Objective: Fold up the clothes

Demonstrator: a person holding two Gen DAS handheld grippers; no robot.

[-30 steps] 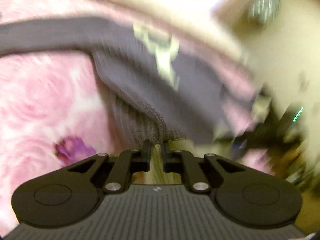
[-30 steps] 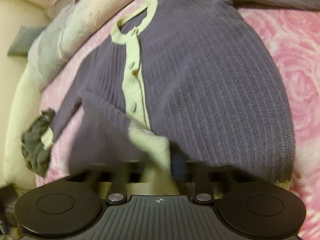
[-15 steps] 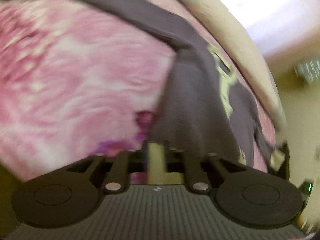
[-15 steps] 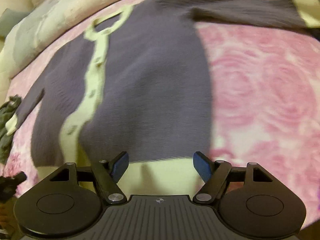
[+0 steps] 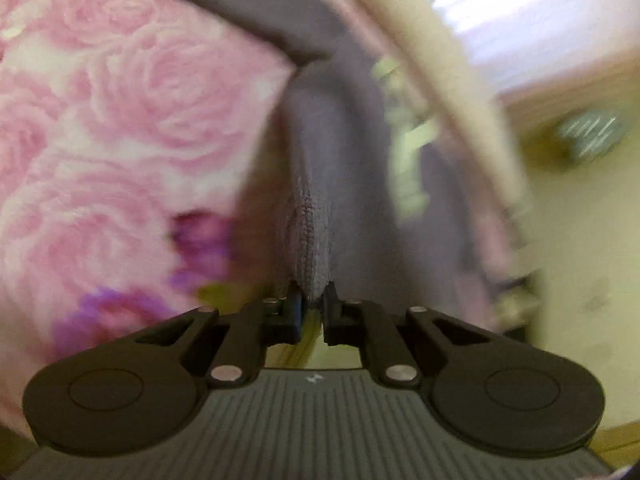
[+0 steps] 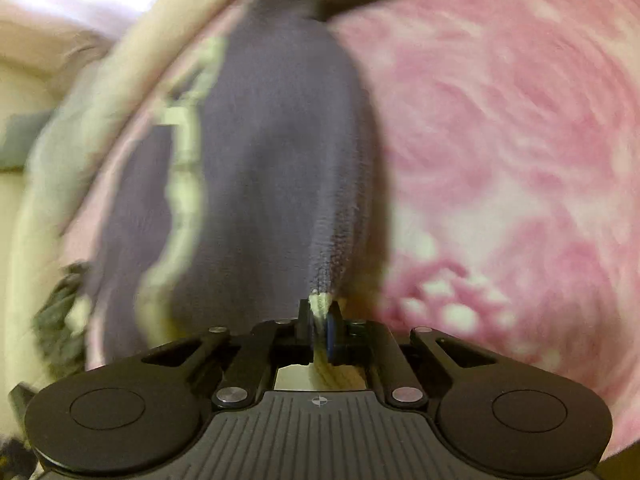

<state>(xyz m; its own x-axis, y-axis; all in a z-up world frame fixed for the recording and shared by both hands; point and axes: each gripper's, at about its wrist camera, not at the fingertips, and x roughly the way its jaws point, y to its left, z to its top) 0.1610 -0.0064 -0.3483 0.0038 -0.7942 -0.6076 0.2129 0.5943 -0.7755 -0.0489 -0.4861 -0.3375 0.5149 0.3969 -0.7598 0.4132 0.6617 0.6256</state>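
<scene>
A grey-purple knit cardigan (image 5: 340, 152) with a pale green button band (image 5: 408, 160) lies on a pink rose-patterned bedspread (image 5: 120, 120). My left gripper (image 5: 312, 300) is shut on a pinched fold of the cardigan's edge, which rises taut from the jaws. In the right wrist view the cardigan (image 6: 272, 168) spreads ahead with its green band (image 6: 184, 184) at left. My right gripper (image 6: 320, 312) is shut on the cardigan's pale green hem, and the fabric pulls up into a ridge. One sleeve (image 5: 248, 12) stretches away across the bed.
The bedspread (image 6: 500, 140) fills the right of the right wrist view. A cream padded bed edge (image 5: 448, 60) runs behind the cardigan. A dark crumpled cloth (image 6: 56, 312) lies at the left by the bed's edge. Both views are motion-blurred.
My right gripper was open over the green hem half a second ago and has shut on it. Both grippers now lift the cardigan's lower edge, and the views have swung.
</scene>
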